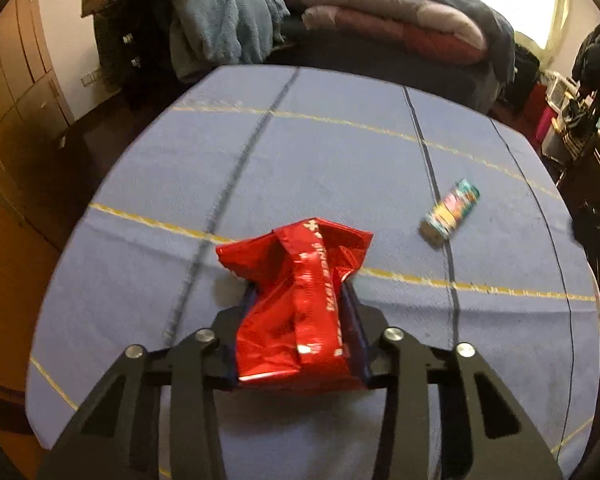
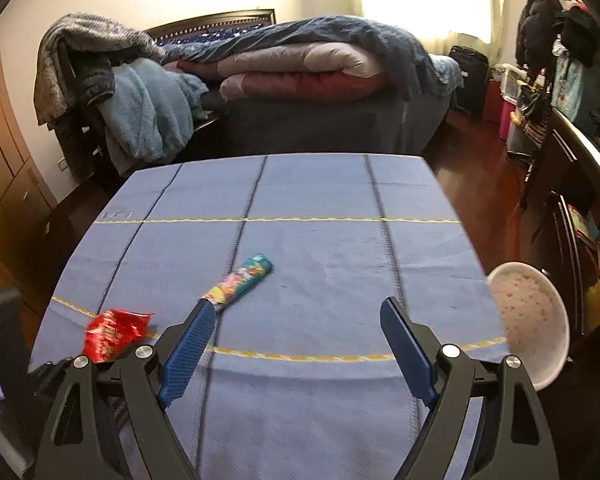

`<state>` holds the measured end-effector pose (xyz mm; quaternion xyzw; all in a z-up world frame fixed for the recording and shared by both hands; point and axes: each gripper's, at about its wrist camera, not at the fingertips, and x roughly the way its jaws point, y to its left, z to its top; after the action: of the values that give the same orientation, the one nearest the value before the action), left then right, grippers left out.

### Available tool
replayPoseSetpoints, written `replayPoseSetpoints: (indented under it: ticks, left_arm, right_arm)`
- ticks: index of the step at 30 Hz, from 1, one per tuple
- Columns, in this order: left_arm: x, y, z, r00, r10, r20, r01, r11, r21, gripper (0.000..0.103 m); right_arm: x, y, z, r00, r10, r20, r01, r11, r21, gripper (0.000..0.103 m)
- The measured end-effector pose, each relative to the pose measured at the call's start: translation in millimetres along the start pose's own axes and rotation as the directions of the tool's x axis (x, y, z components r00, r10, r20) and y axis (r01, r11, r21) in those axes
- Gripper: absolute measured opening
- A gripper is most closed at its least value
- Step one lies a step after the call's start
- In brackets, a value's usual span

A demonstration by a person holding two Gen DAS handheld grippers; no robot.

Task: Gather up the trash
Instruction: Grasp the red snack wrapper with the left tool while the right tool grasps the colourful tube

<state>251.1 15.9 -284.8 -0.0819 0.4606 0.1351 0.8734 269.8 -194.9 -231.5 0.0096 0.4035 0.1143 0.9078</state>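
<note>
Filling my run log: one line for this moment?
left gripper: shut on red wrapper | right gripper: open, empty | teal wrapper: on table

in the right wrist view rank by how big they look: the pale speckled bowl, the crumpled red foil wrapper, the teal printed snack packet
1. Pale speckled bowl, clearly largest, though it sits nearest the camera.
2 and 3. Crumpled red foil wrapper and teal printed snack packet look alike in size; the wrapper is partly hidden, so no ranking.

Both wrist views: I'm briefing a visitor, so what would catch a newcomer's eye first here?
First, the shiny red wrapper, crumpled and pinched in the left tool near the front of the blue tablecloth. Next, the colourful packet lying loose mid-cloth, just beyond the open right tool. Then the pale speckled bowl at the table's right edge.
</note>
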Motion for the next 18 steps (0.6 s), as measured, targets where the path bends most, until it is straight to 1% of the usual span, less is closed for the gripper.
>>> replayPoseSetpoints:
  ticks: [4, 7, 9, 11, 15, 18]
  left_arm:
    - [-14, 21, 10, 0.997, 0.039, 0.068, -0.038, 0.999, -0.023, 0.038]
    - [-18, 38, 20, 0.993, 0.059, 0.098, -0.055, 0.997, -0.048, 0.038]
    - [-18, 47, 25, 0.991, 0.072, 0.115, -0.066, 0.996, -0.058, 0.038]
    - [-17, 54, 29, 0.990, 0.075, 0.122, -0.067, 0.995, -0.068, 0.039]
    - [-10, 64, 39, 0.989, 0.076, 0.126, -0.066, 0.995, -0.080, 0.039]
    - [-6, 69, 46, 0.990, 0.061, 0.127, -0.051, 0.996, -0.079, 0.039]
  right_arm:
    - [29, 19, 6, 0.998, 0.031, -0.047, -0.031, 0.999, 0.007, 0.084]
    - [54, 29, 7, 0.995, 0.032, -0.097, -0.029, 0.999, 0.032, 0.084]
    - [68, 34, 7, 0.992, 0.023, -0.124, -0.017, 0.999, 0.049, 0.082]
    - [80, 41, 7, 0.988, 0.019, -0.153, -0.009, 0.998, 0.065, 0.076]
    - [95, 52, 5, 0.985, -0.025, -0.172, 0.035, 0.998, 0.060, 0.070]
    - [99, 61, 4, 0.983, -0.091, -0.161, 0.096, 0.995, 0.025, 0.067]
